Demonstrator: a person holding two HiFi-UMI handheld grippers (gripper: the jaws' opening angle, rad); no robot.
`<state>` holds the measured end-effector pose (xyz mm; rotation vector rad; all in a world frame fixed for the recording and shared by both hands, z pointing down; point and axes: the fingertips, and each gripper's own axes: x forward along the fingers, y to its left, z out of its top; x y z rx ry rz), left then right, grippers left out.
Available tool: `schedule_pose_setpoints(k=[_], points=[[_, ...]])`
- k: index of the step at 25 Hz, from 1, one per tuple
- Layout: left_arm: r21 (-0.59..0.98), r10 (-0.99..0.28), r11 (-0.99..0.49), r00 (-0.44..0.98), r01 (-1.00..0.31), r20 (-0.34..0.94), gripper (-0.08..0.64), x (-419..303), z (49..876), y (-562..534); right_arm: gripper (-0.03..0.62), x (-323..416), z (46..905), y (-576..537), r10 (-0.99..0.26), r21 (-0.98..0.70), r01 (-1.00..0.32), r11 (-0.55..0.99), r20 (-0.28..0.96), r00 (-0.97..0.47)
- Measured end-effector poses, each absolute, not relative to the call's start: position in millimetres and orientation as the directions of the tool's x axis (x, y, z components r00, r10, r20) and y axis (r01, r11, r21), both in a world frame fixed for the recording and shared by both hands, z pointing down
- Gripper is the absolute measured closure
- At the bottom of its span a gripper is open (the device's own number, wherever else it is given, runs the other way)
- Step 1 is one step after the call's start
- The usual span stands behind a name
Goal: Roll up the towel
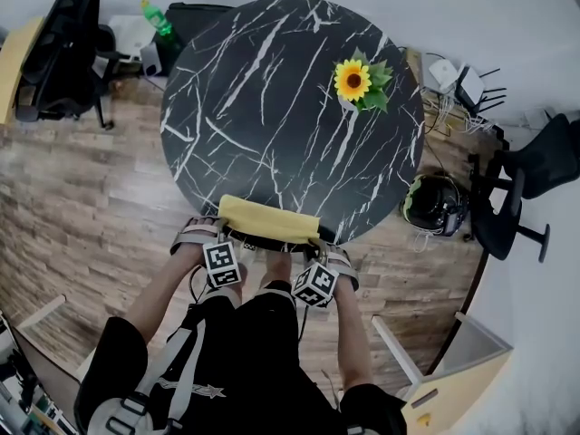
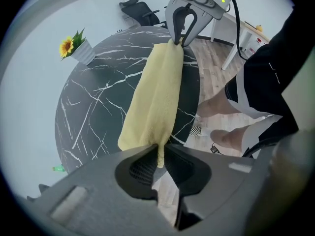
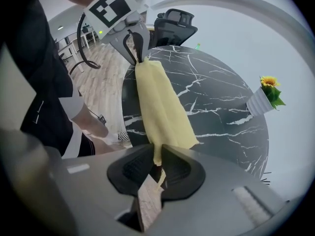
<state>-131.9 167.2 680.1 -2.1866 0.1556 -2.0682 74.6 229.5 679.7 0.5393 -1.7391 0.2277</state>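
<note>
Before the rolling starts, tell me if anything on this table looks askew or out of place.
Nothing stands out. The yellow towel lies straight along the near edge of the table, with the left gripper and right gripper each clamped on one end, and the sunflower pot stands upright at the far side.

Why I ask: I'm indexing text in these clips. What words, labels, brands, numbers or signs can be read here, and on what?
None can be read in any view.
Left marker cube, right marker cube: black-and-white square patterns, no letters or digits.
Green bottle beyond the table: label too small to read.
Yellow towel, marble table: no print visible.
</note>
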Motion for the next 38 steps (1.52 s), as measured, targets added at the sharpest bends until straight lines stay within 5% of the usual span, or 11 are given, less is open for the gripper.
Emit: schedule_pose_setpoints(k=[22, 38], points=[[-0.020, -0.021, -0.999, 0.042, -0.026, 0.999, 0.522, -142, 677, 190, 0.560, 66, 671, 257, -0.048, -0.075, -0.518, 0.852, 0.974, -0.221], [-0.002, -0.004, -0.998, 0.034, -0.058, 0.999, 0.520, -135, 668, 167, 0.559, 76, 661, 229, -0.067, -0.074, -0.537, 0.841, 0.969, -0.238]])
